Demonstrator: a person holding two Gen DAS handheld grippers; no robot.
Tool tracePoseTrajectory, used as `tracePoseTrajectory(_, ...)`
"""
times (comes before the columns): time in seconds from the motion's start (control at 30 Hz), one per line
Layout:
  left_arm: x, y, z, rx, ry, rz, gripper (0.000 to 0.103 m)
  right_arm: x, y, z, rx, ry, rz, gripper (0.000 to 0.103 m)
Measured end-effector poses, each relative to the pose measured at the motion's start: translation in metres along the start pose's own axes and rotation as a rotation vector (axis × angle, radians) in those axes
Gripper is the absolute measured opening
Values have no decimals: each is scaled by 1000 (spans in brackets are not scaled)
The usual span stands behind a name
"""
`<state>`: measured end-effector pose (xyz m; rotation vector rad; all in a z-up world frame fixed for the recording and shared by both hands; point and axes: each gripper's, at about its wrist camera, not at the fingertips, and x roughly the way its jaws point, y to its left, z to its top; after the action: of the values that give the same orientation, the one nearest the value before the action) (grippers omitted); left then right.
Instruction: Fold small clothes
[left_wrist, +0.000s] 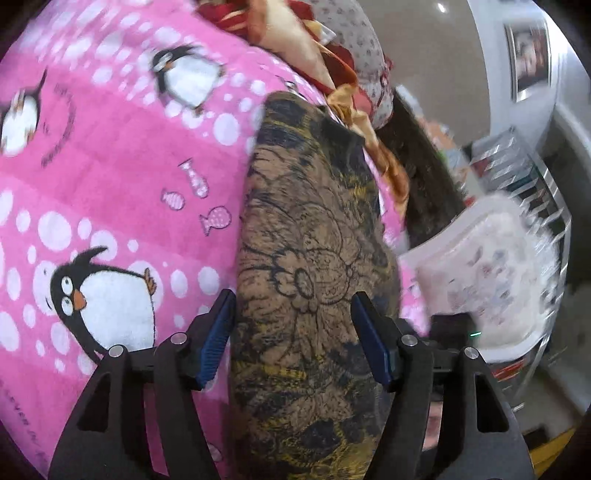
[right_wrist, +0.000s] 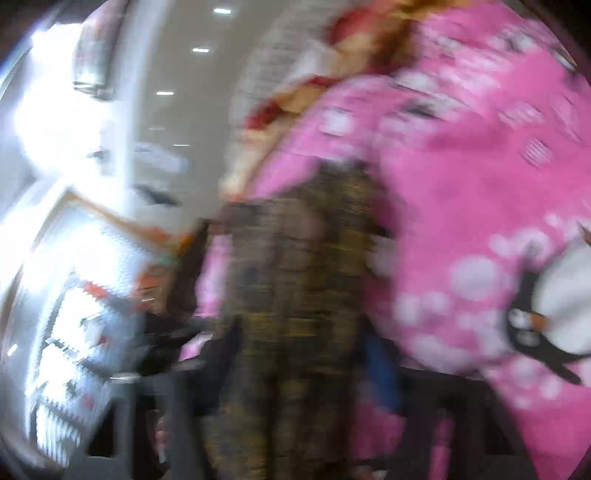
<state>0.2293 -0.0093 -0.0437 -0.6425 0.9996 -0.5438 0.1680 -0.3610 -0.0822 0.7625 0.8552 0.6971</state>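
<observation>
Floral brown garment (left_wrist: 314, 258) lies folded between the left gripper (left_wrist: 293, 314) pads, jaws apart, not pinching. Pink penguin blanket (left_wrist: 110, 184) underneath. Right gripper (right_wrist: 303, 354) too blurry, can't tell.

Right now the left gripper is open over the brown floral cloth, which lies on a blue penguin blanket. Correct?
One thing is wrong: the blanket is pink, not blue. The left wrist view shows it plainly, with penguins, fish and white dots. The rest holds: the left gripper is open, its pads either side of the brown floral cloth without pressing it.
</observation>
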Motion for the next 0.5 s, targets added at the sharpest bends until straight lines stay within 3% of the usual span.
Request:
tracePoseTrajectory(0.07, 0, -12, -3, 75, 6, 60, 64, 6, 9, -3, -68, 30, -21, 52)
tracePoseTrajectory(0.13, 4, -18, -5, 108, 11, 84, 64, 10, 4, -1, -45, 36, -34, 51)
tracePoseTrajectory(0.23, 3, -13, -4, 76, 10, 51, 64, 14, 18, 0, -95, 41, -12, 53)
tracePoseTrajectory(0.27, 3, -10, -2, 61, 12, 31, 64, 21, 22, 0, -160, 58, -97, 52)
tracePoseTrajectory(0.37, 2, -4, 0, 28, 7, 1, 63, 22, 17, 2, -108, 51, -103, 52)
tracePoseTrajectory(0.4, 0, -1, 0, 25, 1, 7, 59, 22, 18, 2, -107, 51, -112, 52)
tracePoseTrajectory(0.43, 1, -1, -1, 27, -7, 44, 40, 22, 20, 1, -119, 50, -119, 52)
tracePoseTrajectory(0.5, 0, -2, -3, 46, -24, 83, 28, 19, 24, 0, -119, 43, -139, 49)
